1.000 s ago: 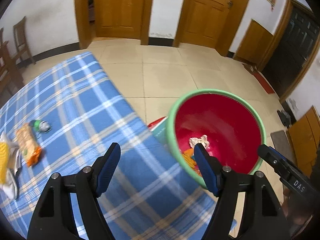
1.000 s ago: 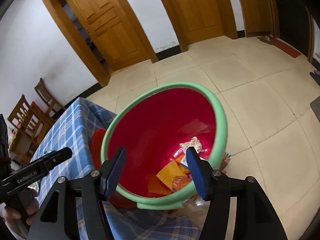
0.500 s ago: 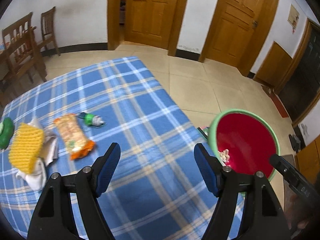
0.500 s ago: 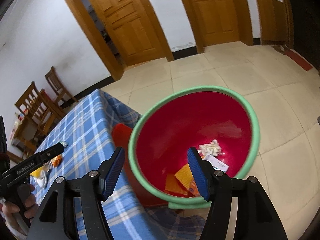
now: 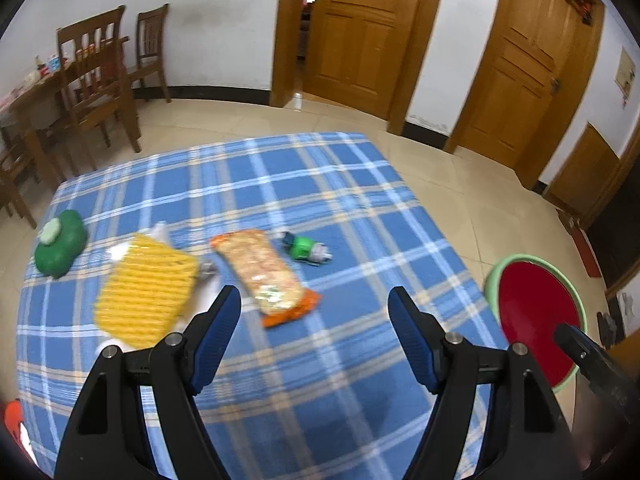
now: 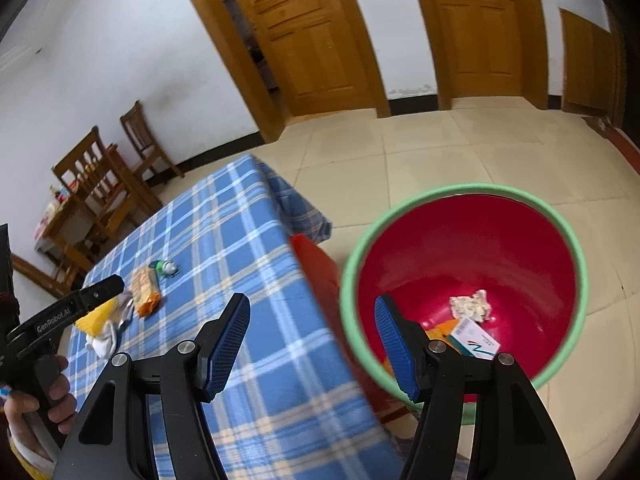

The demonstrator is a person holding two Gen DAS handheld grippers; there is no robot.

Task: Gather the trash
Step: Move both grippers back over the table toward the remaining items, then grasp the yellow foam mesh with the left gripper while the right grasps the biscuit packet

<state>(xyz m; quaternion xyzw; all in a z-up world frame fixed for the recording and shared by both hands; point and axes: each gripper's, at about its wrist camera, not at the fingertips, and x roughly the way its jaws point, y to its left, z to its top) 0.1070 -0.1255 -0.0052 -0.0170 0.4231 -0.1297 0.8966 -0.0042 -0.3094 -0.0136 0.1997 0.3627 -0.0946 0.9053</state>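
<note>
Fig. legend, L and R wrist views. We held the left gripper (image 5: pixel 314 312) above the table w/ blue plaid cloth (image 5: pixel 280 184); its blue pads stood spread wide w/ nothing between them. Trash still on the cloth: an orange snack wrapper (image 5: pixel 268 276) lay just beyond the fingertips, roughly centred; a small green-and-white bottle (image 5: pixel 306 250) lay on its side near the wrapper's far right; a yellow ribbed foam net (image 5: pixel 146 290) sat to the wrapper's left, over crumpled white paper (image 5: pixel 160 232); a green rounded item w/ pale cap (image 5: pixel 60 248) lay at the far left edge, its kind unclear.

We held the right gripper (image 6: pixel 312 334) over the table's near corner, beside the bin; its pads were likewise parted and empty. The red bin w/ green rim (image 6: pixel 464 192) stood on the tiled floor (image 6: pixel 440 148) just beside the table. Inside it we saw a crumpled paper wad (image 6: pixel 470 306), a small white carton (image 6: pixel 474 340) and orange scraps (image 6: pixel 440 330). A red item (image 6: pixel 316 264) sat between table and bin; we could not identify it. Our hand (image 6: pixel 36 404) gripped the L tool's handle at lower left of the R view. Wooden chairs (image 5: pixel 96 80) and doors (image 5: pixel 356 28) lined the far wall.
</note>
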